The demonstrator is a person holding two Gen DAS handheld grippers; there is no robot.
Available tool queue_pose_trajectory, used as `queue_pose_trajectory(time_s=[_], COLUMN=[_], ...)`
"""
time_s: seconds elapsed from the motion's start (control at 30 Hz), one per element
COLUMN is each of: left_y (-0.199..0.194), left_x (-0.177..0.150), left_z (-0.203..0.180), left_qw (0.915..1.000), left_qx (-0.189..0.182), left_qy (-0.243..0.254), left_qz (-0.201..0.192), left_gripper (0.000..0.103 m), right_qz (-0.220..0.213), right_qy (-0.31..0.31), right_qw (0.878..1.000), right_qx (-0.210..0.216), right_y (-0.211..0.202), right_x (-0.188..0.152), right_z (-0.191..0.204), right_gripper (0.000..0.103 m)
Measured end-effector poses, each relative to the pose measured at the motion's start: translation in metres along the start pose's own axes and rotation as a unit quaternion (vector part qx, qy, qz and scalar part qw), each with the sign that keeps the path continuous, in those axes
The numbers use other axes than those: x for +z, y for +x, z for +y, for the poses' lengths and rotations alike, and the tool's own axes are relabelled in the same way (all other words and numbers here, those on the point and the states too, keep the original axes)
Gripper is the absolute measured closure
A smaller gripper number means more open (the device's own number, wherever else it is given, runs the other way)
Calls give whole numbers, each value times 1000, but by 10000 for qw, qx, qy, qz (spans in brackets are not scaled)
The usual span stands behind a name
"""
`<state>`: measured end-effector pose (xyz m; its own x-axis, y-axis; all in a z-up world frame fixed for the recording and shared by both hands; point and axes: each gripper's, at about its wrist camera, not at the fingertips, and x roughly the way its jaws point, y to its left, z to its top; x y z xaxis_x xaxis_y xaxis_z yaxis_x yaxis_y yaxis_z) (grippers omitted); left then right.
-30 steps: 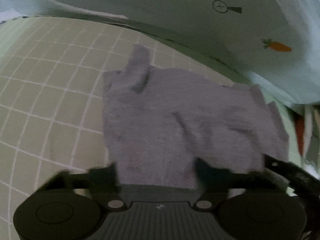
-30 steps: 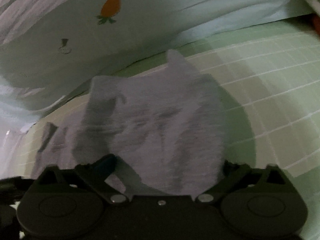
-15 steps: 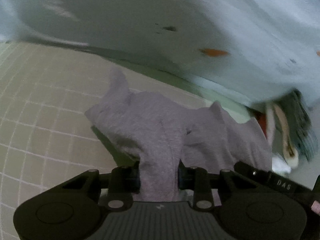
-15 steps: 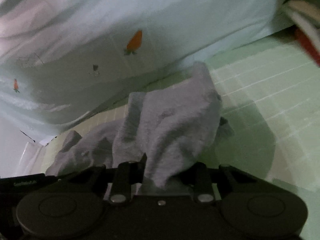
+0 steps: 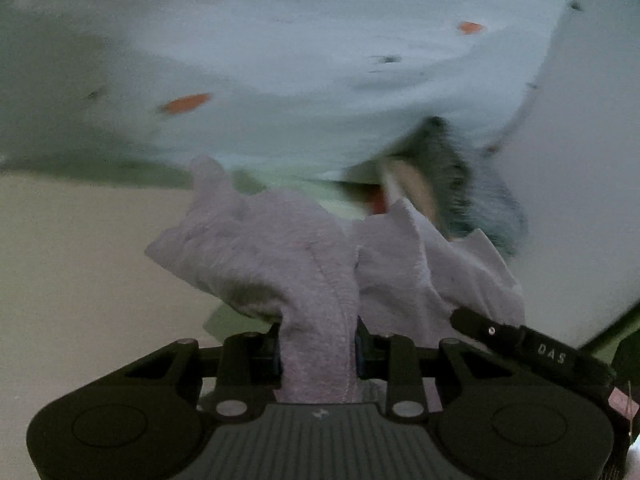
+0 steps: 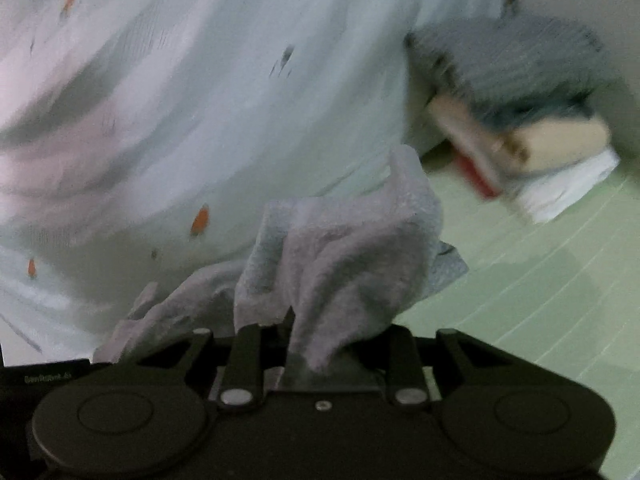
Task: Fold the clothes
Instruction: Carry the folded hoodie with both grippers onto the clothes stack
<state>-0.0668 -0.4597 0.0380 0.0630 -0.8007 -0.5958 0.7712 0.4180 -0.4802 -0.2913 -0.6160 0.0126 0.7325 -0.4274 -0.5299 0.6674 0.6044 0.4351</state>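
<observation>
Both jaws are clamped narrow on the same cloth (image 5: 304,264): the left gripper (image 5: 318,354) pinches a bunched edge that rises straight out of its fingers, and the right gripper (image 6: 320,344) pinches another bunch of it. Between them the cloth hangs raised off the bed (image 6: 540,292), sagging in soft folds.

It looks light, limp and fuzzy, probably a knit or fleece, so it should drape with no stiffness and not slip readily from the pads. It will not hold a crease by itself. Corners or a hemmed edge seem the best places to grip, since a mid-panel pinch just bunches the fabric, as it does now.

Its colour is a pale grey-lilac, with a seam running down the strip held on the left side. What kind of garment it is cannot be told.

Behind it lies a pale blue quilt (image 6: 224,92) printed with small orange carrots. To the right, a stack (image 6: 532,128) of folded things sits on the green checked bed, well apart from the cloth.
</observation>
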Motion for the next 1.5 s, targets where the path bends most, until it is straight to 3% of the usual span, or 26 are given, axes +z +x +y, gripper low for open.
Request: queue_pose_trajectory(time_s=[0.27,0.57,0.67,0.77,0.83,0.9,0.97,1.03,1.13,1.27,1.37,1.43,1.5], left_y=[47,141,174,224,264,305,330,337,338,330,313,299,281], left_x=[47,138,165,178,177,169,158,156,158,153,148,143,131], left_z=[-110,-230,-251,-249,-238,-222,-204,-193,-187,-188,-194,-197,-203], left_qw=[9952,9799,9774,9845,9913,9955,9956,9949,9952,9954,9940,9913,9886], left_qx=[-622,-1182,-1045,-524,-97,355,459,383,451,537,879,1065,1173], left_qy=[112,575,724,496,326,67,-324,-582,-583,-478,-84,136,390], left_qz=[-742,-1497,-1689,-1600,-1273,-874,-756,-727,-643,-639,-645,-761,-860], left_gripper=[71,71,70,63,62,59,45,38,24,16,15,12,7], right_qz=[-886,-1770,-2086,-2106,-1792,-1260,-641,-759,-870,-837,-935,-1066,-1180], right_qy=[-324,-681,-756,-705,-704,-320,232,564,805,431,26,-290,-606], right_qw=[9953,9812,9746,9750,9804,9877,9922,9913,9887,9895,9873,9862,9844], right_qx=[205,355,318,54,-412,-866,-1041,-912,-914,-1100,-1281,-1232,-1153], right_y=[-49,-50,-36,1,42,88,130,144,147,145,134,122,109], right_x=[101,249,292,324,333,331,320,306,300,302,301,294,284], right_z=[-73,-165,-195,-230,-256,-287,-319,-336,-342,-333,-318,-308,-299], right_gripper=[79,79,79,73,51,51,55,45,33,25,17,4,0])
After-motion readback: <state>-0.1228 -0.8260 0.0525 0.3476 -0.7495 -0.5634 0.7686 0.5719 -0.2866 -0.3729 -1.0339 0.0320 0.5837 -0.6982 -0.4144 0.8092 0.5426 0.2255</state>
